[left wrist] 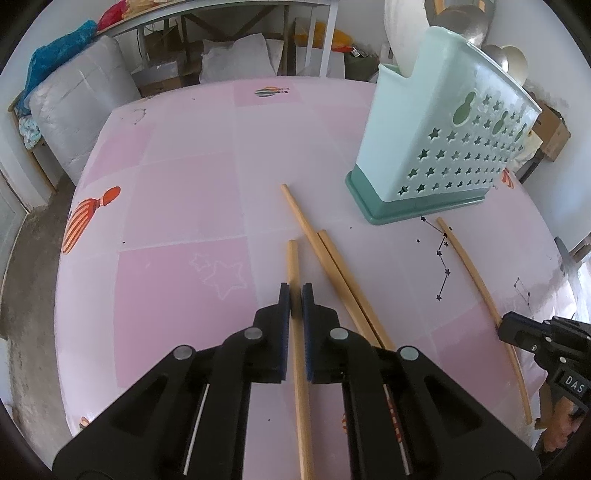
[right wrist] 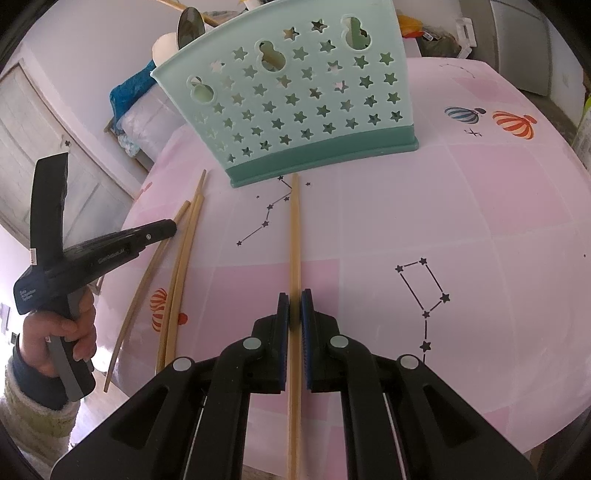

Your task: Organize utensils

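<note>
- Currently both pairs of jaws are closed, each on one chopstick: the left gripper (left wrist: pixel 295 295) pinches a chopstick (left wrist: pixel 292 258) whose short end sticks out ahead of the jaws, and the right gripper (right wrist: pixel 294 301) pinches its own chopstick (right wrist: pixel 294 229), whose long end runs ahead almost to the holder (right wrist: pixel 295 110).
- Likely risk: each grip looks to be a narrow pinch on a thin, smooth stick, so either could swivel between the pads once lifted, droop, and miss the holder's opening.
- On the left, most of the stick's length trails behind the jaws, so that back end may drag on the table (left wrist: pixel 184 184) or swing wide.
- Two loose chopsticks (left wrist: pixel 332 266) lie just right of the left jaws; a careless lift could knock them and roll them toward the edge.
- Ahead of the right jaws, the stick's tip lies near the holder's base; pushing forward before lifting could shove the holder.
- Both grippers will be heading for one holder, already carrying spoons (right wrist: pixel 190 26), so they could collide or jam.
</note>
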The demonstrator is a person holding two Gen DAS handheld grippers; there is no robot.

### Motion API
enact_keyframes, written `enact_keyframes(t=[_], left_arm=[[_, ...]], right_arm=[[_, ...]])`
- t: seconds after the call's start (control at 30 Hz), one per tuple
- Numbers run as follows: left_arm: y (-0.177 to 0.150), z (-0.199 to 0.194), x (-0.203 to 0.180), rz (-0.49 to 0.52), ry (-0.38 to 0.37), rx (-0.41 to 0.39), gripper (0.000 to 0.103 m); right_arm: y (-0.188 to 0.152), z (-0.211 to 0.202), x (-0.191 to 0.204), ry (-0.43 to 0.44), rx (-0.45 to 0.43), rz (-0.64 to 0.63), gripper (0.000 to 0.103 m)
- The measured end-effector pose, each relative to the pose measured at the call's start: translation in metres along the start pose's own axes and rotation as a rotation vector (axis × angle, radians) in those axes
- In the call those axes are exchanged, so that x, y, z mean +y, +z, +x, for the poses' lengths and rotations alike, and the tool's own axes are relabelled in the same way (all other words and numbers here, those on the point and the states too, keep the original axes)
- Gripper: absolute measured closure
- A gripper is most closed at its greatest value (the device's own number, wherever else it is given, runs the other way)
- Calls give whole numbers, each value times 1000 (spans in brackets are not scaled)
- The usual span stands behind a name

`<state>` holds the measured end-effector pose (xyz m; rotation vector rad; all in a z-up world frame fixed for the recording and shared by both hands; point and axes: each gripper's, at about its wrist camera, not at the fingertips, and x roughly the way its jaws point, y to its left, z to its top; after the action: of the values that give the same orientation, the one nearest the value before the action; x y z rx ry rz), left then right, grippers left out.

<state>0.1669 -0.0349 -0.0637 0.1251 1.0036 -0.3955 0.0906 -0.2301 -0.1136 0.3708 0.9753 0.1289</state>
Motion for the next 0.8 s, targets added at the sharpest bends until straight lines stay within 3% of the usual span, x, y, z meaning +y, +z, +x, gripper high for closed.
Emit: enact_keyframes(t=[0.2,0.33,0.8], left_arm=[[-1,-1,0,4,0,-3,98],[0,-1,-3,18,8,-7,98],[1,0,-4,23,8,-11,98]], right_arm=[[9,6,4,-14,22,-32,93],[18,11,10,-24,21,-58,77],[49,41,31,-95,7,-151,77]])
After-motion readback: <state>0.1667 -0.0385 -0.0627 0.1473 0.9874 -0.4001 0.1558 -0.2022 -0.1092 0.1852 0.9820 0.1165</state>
